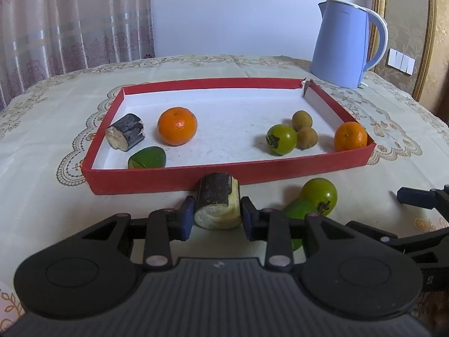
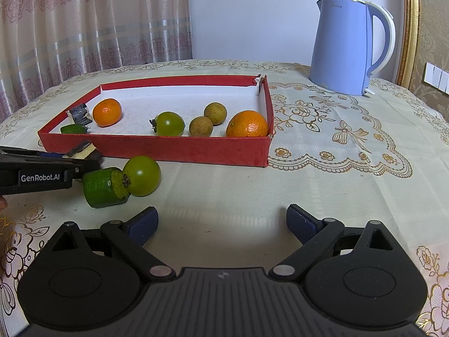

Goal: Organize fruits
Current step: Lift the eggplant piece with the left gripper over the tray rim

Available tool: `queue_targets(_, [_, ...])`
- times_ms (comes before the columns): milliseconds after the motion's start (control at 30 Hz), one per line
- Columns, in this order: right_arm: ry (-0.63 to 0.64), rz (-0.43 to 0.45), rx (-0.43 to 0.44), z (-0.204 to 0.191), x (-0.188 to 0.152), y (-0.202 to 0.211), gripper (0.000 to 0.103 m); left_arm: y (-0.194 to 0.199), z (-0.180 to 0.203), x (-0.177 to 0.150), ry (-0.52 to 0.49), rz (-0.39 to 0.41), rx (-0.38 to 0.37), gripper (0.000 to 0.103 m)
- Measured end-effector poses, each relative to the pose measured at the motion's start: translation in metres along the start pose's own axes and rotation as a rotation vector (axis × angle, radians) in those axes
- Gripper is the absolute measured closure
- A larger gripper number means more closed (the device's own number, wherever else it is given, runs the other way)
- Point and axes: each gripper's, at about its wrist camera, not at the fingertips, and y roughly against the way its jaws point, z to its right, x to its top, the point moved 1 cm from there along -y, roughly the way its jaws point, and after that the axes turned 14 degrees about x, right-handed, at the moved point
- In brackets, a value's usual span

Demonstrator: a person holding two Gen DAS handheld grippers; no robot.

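Left gripper (image 1: 217, 219): its blue fingers (image 1: 186, 220) are clamped on a sugarcane piece (image 1: 217, 203), dark skin on top and a pale cut end facing the camera. The piece sits on the surface just in front of the red box.
Red box (image 1: 224, 175): a low open box with a white floor, lying on the surface with its near wall behind the held piece.
Box, left side: another sugarcane piece (image 1: 125, 135), a green cut fruit (image 1: 147, 157) at the near wall, and a tangerine (image 1: 177, 125) beside them.
Box, right side: a green round fruit (image 1: 281, 139), two small brown longans (image 1: 304, 129) touching each other, and a second tangerine (image 1: 350, 136) in the near right corner.
Fruits outside the box: a green cut chunk (image 2: 105, 187) and a green round fruit with a dry stem (image 2: 142, 175), touching each other, just right of the left gripper.
Right gripper (image 2: 221, 224): its fingers (image 2: 301, 221) are wide apart, with only bare cloth between them.
Surface (image 2: 322, 168): a cream cloth with gold flower trim.
Kettle (image 2: 350, 45): light blue, standing at the far right behind the box.
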Motion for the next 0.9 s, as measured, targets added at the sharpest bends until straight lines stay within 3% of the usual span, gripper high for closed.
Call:
queue_targets(367, [0.000,0.000,0.000,0.000,0.000,0.000,0.004,0.022,-0.009,0.013,0.001,0.064,-0.011,0.072])
queue_targets(900, [0.000,0.000,0.000,0.000,0.000,0.000,0.004,0.019,-0.014,0.024,0.012,0.095,0.009,0.072])
